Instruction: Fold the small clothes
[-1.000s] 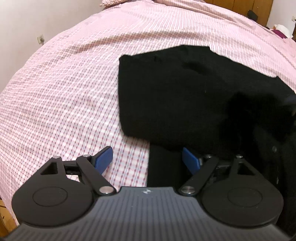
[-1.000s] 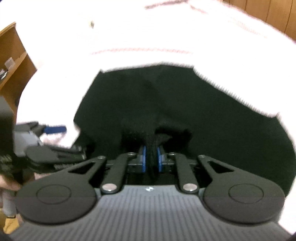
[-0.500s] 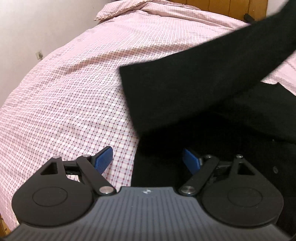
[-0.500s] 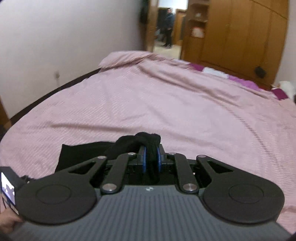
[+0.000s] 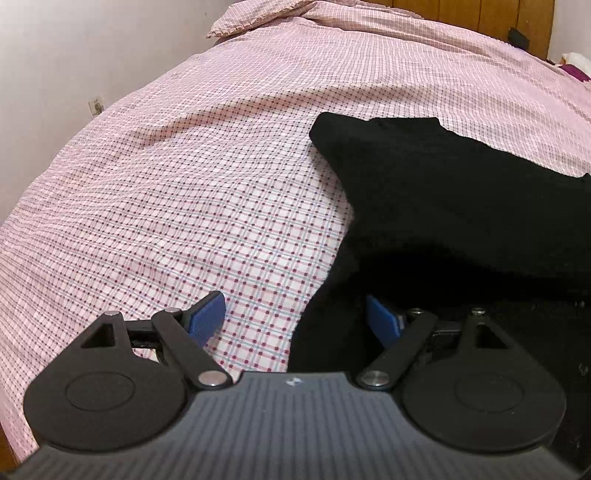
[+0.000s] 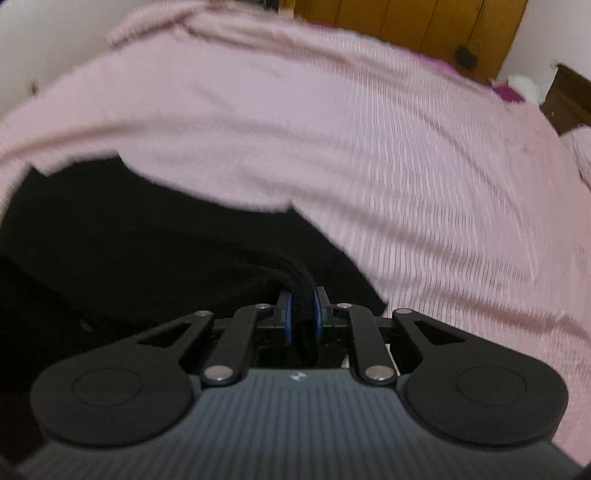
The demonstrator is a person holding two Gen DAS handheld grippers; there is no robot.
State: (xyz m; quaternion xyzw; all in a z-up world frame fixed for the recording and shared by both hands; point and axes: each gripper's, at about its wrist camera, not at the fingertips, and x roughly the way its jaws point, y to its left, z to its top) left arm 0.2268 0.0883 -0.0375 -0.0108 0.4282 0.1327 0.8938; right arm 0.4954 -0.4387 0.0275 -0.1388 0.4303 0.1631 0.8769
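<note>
A black garment point(image 5: 443, 206) lies on a pink checked bedsheet point(image 5: 184, 184), folded over itself at the right of the left wrist view. My left gripper point(image 5: 295, 317) is open and empty, low over the garment's near left edge, with one blue pad over the sheet and the other over black cloth. In the blurred right wrist view, my right gripper point(image 6: 301, 314) is shut on a bunched fold of the black garment point(image 6: 147, 243), held low over the rest of it.
The pink bed point(image 6: 369, 129) stretches ahead in both views. A pillow point(image 5: 266, 18) lies at the far end by the wooden headboard point(image 5: 480, 14). A white wall with a socket point(image 5: 96, 106) runs along the left. A dark nightstand point(image 6: 565, 99) stands far right.
The right gripper has carried its black fold over and down onto the garment; the lifted cloth that crossed the left view now lies flat. The left gripper stayed open, tilting slightly forward.
</note>
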